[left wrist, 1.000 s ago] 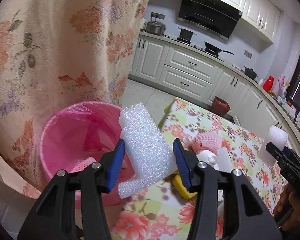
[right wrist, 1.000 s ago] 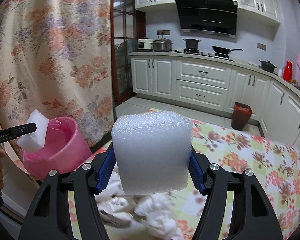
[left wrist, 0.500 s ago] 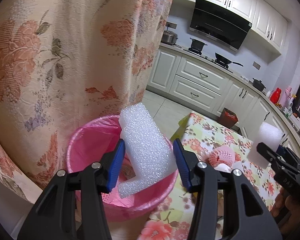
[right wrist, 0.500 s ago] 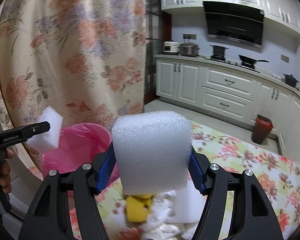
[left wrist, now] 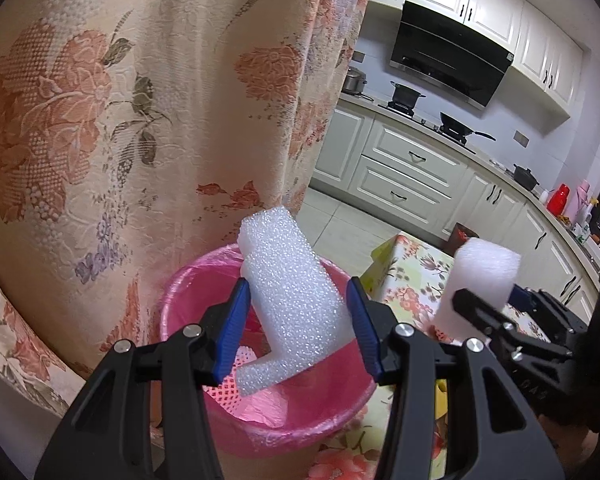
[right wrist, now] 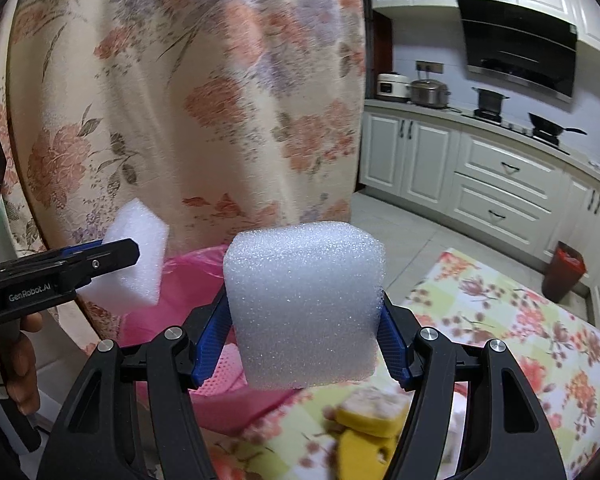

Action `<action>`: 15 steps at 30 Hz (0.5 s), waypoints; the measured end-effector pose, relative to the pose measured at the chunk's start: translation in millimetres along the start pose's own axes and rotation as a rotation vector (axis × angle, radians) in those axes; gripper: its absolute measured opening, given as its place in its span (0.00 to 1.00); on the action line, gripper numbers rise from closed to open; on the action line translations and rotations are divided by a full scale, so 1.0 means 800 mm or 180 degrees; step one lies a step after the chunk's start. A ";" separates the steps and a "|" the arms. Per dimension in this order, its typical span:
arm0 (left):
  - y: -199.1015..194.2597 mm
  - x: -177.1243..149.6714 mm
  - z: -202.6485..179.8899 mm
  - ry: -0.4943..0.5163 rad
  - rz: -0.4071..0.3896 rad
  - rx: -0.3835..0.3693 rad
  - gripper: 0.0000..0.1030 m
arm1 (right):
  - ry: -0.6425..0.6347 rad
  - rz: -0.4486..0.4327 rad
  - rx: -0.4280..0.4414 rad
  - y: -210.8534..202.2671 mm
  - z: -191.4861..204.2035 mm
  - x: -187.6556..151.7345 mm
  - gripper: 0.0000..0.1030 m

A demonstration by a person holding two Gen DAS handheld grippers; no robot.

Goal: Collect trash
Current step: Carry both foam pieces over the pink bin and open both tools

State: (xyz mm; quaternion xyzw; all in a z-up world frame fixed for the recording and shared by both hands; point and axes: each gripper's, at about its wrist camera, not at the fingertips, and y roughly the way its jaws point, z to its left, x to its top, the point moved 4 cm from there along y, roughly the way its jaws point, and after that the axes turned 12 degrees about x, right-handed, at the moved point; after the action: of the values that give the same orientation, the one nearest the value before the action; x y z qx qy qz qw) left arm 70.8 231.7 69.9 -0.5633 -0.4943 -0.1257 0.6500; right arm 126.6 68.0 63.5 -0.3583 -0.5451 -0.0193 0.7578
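My left gripper (left wrist: 298,322) is shut on a notched white foam piece (left wrist: 288,296), held over the pink-lined bin (left wrist: 300,412). Pink foam netting (left wrist: 236,376) lies inside that bin. My right gripper (right wrist: 302,344) is shut on a thick white foam block (right wrist: 304,300) close to the bin's right rim (right wrist: 196,258). In the left wrist view the right gripper (left wrist: 488,300) and its block (left wrist: 482,276) hang over the table corner. In the right wrist view the left gripper (right wrist: 132,256) holds its foam (right wrist: 140,248) above the bin.
A floral curtain (left wrist: 140,120) hangs right behind the bin. The floral-clothed table (right wrist: 520,340) carries a yellow scrap (right wrist: 364,436) and other litter near its corner. Kitchen cabinets (left wrist: 412,172) and a small red bin (right wrist: 564,272) stand across the tiled floor. A hand (right wrist: 16,364) grips the left tool.
Both grippers have moved left toward the bin with their foam. The left foam piece now hangs over the bin's opening. The right block has come close beside the bin.
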 end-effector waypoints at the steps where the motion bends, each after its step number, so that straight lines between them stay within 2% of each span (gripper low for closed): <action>1: 0.001 0.001 0.002 -0.0003 0.0001 0.0005 0.47 | 0.0000 0.0014 0.0020 0.006 0.003 0.000 0.61; 15: 0.003 0.007 0.014 -0.0042 -0.0008 0.0038 0.47 | 0.0009 0.0134 0.0175 0.052 0.025 0.003 0.61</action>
State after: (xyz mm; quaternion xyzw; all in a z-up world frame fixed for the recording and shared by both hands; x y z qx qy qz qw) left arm 69.2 244.3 71.4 -0.5596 -0.5002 -0.1198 0.6499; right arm 128.7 111.4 46.5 -0.3487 -0.5367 0.0112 0.7683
